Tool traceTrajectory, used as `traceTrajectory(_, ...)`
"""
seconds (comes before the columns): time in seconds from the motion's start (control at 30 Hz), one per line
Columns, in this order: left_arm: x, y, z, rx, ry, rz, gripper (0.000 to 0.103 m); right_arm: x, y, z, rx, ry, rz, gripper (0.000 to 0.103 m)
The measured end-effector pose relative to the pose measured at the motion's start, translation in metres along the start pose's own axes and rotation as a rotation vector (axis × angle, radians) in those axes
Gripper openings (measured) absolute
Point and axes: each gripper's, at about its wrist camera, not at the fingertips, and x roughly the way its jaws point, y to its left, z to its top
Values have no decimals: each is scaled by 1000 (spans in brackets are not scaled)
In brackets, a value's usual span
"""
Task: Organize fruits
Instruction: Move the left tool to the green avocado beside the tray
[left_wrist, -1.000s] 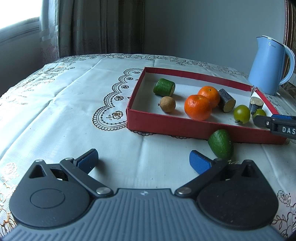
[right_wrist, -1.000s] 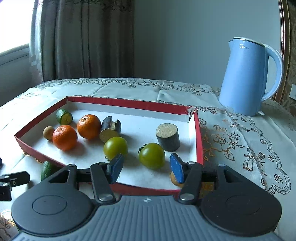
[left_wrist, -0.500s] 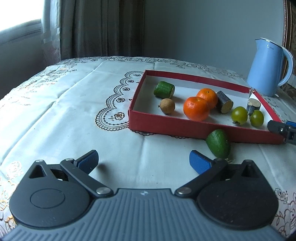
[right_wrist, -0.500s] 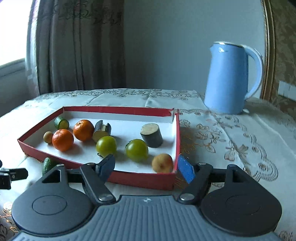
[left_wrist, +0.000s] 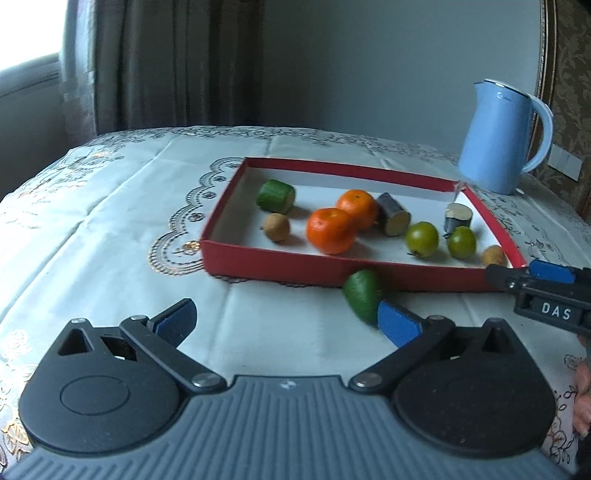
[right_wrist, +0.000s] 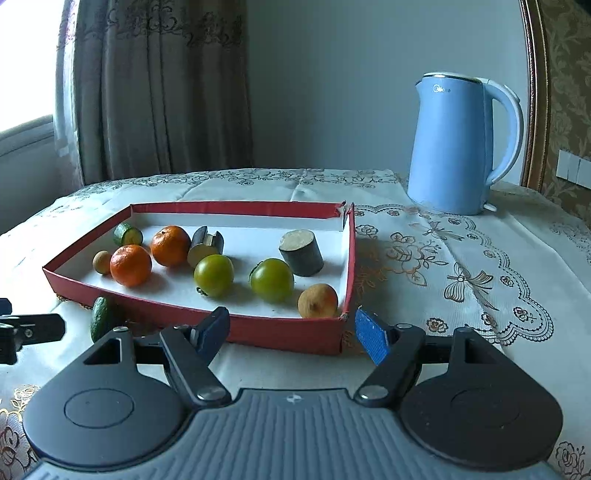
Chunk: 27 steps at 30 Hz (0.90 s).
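Note:
A red tray on the tablecloth holds two oranges, two green tomatoes, cut cucumber and dark cylinder pieces, and small brown fruits. A green avocado lies on the cloth outside the tray's front wall. My left gripper is open and empty, its right finger beside the avocado. My right gripper is open and empty, just in front of the tray's near right corner; it also shows in the left wrist view.
A light blue electric kettle stands behind the tray at the right. Curtains and a window are at the back left. The embroidered tablecloth spreads left of the tray.
My right gripper drew back out of the tray, leaving a small brown fruit in its near right corner. My left gripper shifted slightly toward the avocado.

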Motion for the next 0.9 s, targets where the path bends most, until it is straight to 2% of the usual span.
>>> traceTrajectory(0.2, 8, -15, 6, 3, 12, -11, 103, -3, -1, -2, -2, 1, 0, 75)
traceTrajectory(0.5, 26, -34, 7, 37, 44, 19, 103, 1, -9, -6, 9, 35, -14, 75)
traceTrajectory(0.9, 42, -42, 9, 36, 64, 34, 103, 2, -9, -6, 7, 36, -16, 75)
